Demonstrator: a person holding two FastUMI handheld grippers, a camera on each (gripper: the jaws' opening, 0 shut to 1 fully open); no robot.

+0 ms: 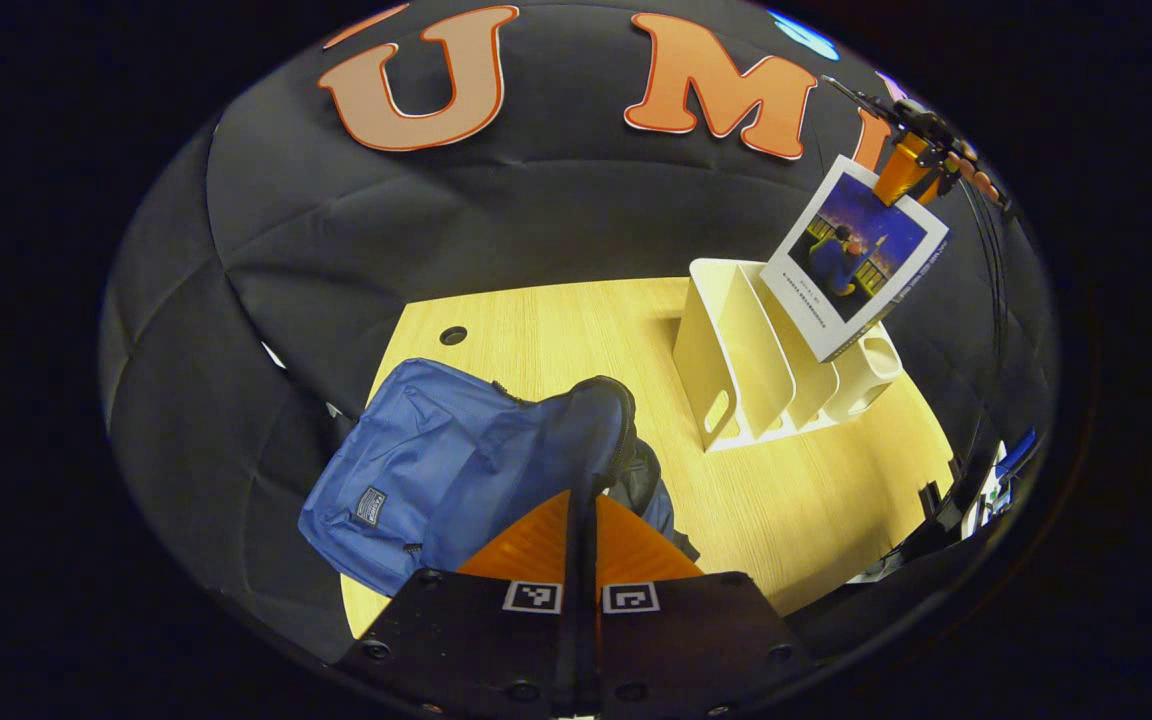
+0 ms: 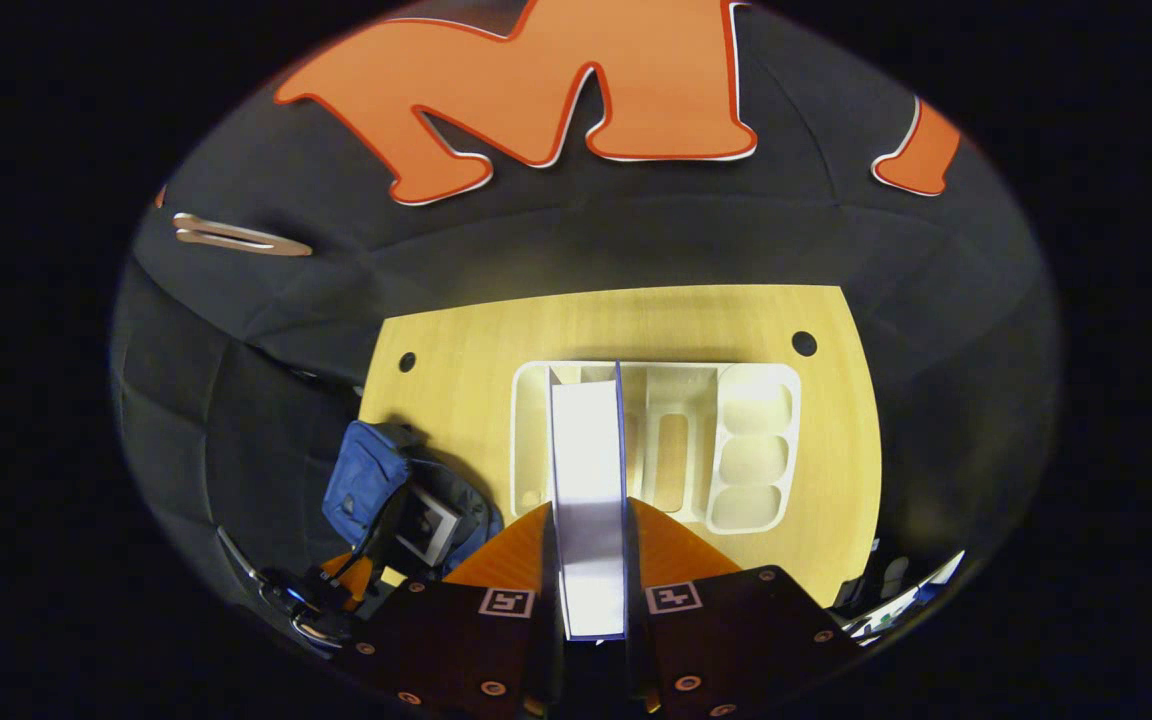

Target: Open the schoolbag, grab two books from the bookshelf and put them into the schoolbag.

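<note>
**One book is up in the air, and the bag is held open**

The blue schoolbag [image 1: 436, 470] lies on the near left part of the table [image 1: 556, 330]. Its top looks open, with a dark flap standing up. The left hand-held gripper [image 1: 582, 500] is closed tight on that flap [image 1: 601, 420], so I think it is holding the mouth of the bag open. Opening the bag looks done.

The white bookshelf [image 1: 746, 370] stands on the table to the right of the bag, a bit apart from it. Its slots look bare now, as far as I can see.

The right hand-held gripper [image 2: 588, 560] is closed on a book [image 2: 588, 480], with one finger pressing on each side. In the right gripper view the book's page edge points down at the bookshelf [image 2: 656, 440]. In the left gripper view the same book [image 1: 856, 255] hangs above the bookshelf, pinched at its top corner, and it touches nothing else.

In the right gripper view I can see something flat with a white edge [image 2: 428, 530] in the schoolbag [image 2: 366, 480]. It may be the first book, but I cannot tell for sure.

What is left, I think: carry this book over to the left and drop it into the bag
</note>
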